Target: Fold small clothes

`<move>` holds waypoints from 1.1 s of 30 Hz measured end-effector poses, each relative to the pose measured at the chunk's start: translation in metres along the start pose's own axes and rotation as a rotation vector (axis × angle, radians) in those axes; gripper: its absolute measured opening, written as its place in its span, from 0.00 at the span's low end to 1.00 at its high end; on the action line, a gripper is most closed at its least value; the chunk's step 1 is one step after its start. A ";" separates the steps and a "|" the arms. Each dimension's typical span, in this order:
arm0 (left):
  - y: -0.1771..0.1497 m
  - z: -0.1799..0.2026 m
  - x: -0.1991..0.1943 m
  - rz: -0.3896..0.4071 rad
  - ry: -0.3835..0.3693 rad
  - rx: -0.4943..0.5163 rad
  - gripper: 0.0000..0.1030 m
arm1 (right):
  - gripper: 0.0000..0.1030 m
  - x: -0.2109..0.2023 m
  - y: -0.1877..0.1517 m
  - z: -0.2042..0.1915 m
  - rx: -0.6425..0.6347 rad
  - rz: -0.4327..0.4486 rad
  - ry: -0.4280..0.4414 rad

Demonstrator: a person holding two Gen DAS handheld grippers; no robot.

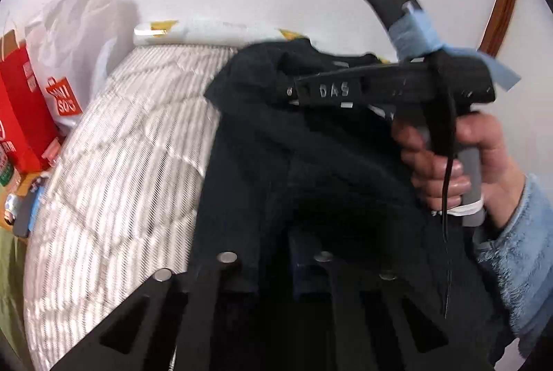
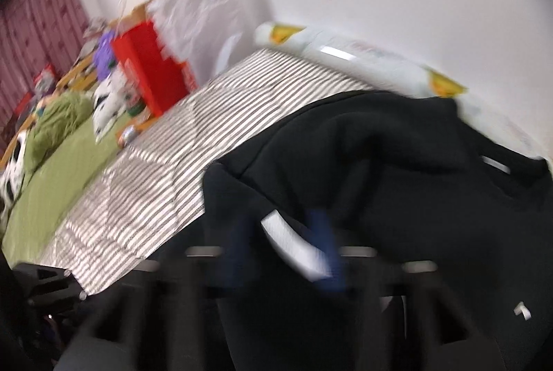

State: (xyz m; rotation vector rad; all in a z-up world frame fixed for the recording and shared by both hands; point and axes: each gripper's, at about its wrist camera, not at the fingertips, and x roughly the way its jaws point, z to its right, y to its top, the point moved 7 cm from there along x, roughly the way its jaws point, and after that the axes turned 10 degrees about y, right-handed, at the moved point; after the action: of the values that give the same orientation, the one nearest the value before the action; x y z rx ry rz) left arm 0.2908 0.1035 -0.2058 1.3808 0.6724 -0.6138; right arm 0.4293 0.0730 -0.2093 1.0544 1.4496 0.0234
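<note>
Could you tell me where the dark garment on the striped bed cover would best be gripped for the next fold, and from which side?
Probably its outer edge, where the dark garment overhangs the striped cover. That hem lies fairly flat and free of the bunched middle, so coming from the bed's open side, low along the cover, looks best. Blur hides finer detail.

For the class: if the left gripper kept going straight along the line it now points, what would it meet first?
The dark garment. It fills the view directly ahead of the left gripper, whose fingers already appear shut on its cloth. Beyond it lies the striped bedcover, though depth is hard to judge.
</note>
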 end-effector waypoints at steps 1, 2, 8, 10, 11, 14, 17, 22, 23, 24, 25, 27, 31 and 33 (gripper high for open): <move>0.003 -0.005 -0.003 0.018 0.011 -0.004 0.09 | 0.11 0.002 0.004 -0.003 -0.022 0.012 0.005; 0.006 -0.015 -0.007 0.041 0.029 -0.018 0.09 | 0.08 -0.002 0.009 -0.004 -0.034 0.045 0.001; 0.013 -0.076 -0.013 0.065 0.117 -0.146 0.09 | 0.07 -0.043 0.047 0.030 0.076 0.250 -0.021; 0.011 -0.092 -0.008 0.040 0.112 -0.189 0.09 | 0.07 -0.046 0.056 0.049 0.126 0.265 -0.052; 0.010 -0.097 -0.006 0.027 0.111 -0.209 0.09 | 0.07 -0.043 0.059 0.056 0.139 0.260 -0.061; 0.002 -0.101 -0.001 0.004 0.119 -0.217 0.09 | 0.07 -0.028 0.064 0.068 0.168 0.230 -0.082; -0.004 -0.098 0.006 -0.027 0.125 -0.217 0.10 | 0.08 -0.014 0.058 0.068 0.157 0.193 -0.115; -0.011 -0.101 0.005 -0.055 0.160 -0.211 0.36 | 0.27 0.011 0.043 0.072 0.164 0.110 -0.175; -0.012 -0.102 0.004 -0.056 0.161 -0.211 0.50 | 0.33 0.010 0.040 0.074 0.177 0.101 -0.175; -0.013 -0.103 0.001 -0.044 0.158 -0.211 0.56 | 0.34 0.006 0.037 0.076 0.191 0.101 -0.175; -0.013 -0.102 -0.004 -0.024 0.151 -0.205 0.59 | 0.37 -0.001 0.034 0.076 0.201 0.113 -0.175; -0.011 -0.097 -0.006 -0.007 0.144 -0.183 0.59 | 0.48 -0.013 0.029 0.073 0.198 0.140 -0.162; -0.001 -0.090 0.001 0.004 0.154 -0.150 0.59 | 0.53 -0.020 0.028 0.069 0.153 0.144 -0.153; 0.001 -0.088 0.009 -0.009 0.188 -0.131 0.57 | 0.53 -0.014 0.031 0.067 0.141 0.133 -0.143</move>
State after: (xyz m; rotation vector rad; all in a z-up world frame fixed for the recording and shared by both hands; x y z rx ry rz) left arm 0.2913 0.1911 -0.2174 1.3237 0.8550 -0.4419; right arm 0.4972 0.0452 -0.1944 1.2410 1.2649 -0.0587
